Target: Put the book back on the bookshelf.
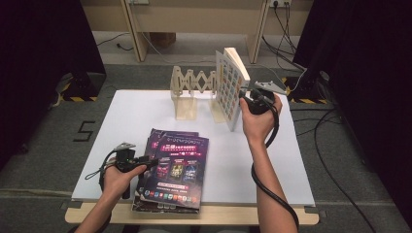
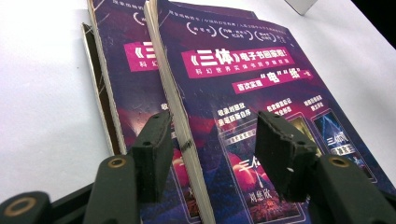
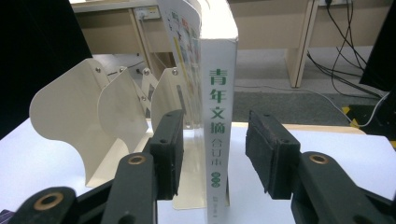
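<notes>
A white book (image 1: 232,87) stands upright at the right end of a wooden folding rack (image 1: 187,87). My right gripper (image 1: 241,94) is at its spine. In the right gripper view the spine (image 3: 219,70), with green characters, rises between the open jaws of the right gripper (image 3: 215,123); the left pad is close to the cover and a gap shows at the right pad. A stack of purple books (image 1: 177,170) lies at the table's front. My left gripper (image 1: 154,161) is open at its left edge, and the top book's page edge (image 2: 180,107) runs between the jaws.
The white table (image 1: 233,160) has bare room at the left and right of the books. The rack's curved dividers (image 3: 70,107) stand left of the white book. Cables (image 1: 335,145) lie on the floor at the right, with a desk frame (image 1: 252,29) behind the table.
</notes>
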Demonstrator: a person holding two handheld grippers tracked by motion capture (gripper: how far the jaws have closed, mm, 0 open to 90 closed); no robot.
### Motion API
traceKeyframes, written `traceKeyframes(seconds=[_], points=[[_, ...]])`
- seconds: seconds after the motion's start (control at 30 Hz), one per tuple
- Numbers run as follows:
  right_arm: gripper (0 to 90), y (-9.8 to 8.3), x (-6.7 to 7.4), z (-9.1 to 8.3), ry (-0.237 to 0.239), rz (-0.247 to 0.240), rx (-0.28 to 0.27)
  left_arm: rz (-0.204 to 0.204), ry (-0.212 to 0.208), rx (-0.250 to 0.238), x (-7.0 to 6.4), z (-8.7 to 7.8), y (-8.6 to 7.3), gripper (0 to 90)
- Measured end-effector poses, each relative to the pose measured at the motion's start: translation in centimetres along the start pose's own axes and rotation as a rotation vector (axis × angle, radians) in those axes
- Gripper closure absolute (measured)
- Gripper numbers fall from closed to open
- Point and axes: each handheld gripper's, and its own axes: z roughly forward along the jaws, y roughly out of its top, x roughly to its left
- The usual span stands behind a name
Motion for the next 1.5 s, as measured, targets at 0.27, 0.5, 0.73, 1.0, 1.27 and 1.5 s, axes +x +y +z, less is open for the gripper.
traceKeyframes(seconds=[0.27, 0.5, 0.73, 1.0, 1.27, 1.5], points=[[56.8, -0.5, 0.0, -0.7, 0.012, -0.001, 0.009, -0.002, -0.001, -0.002, 0.0, 0.0, 0.0, 46.0], [56.6, -1.4, 0.2, -1.4, 0.032, 0.003, 0.048, 0.005, -0.006, 0.005, -0.2, 0.1, -0.1, 46.9], [56.3, -3.4, 0.2, -1.9, 0.064, 0.002, 0.101, 0.011, 0.009, 0.015, -0.1, 0.4, -0.2, 48.1], [55.9, -6.7, 0.0, -1.6, 0.099, 0.023, 0.191, 0.003, 0.024, 0.030, 0.2, 0.9, -0.2, 49.1], [55.3, -9.7, 1.5, -0.5, 0.149, 0.020, 0.287, -0.016, 0.022, 0.035, 0.2, 1.3, -0.2, 51.6], [55.3, -11.6, 3.8, 0.8, 0.213, 0.008, 0.368, -0.012, 0.016, 0.046, 0.0, 1.5, -0.2, 53.4]])
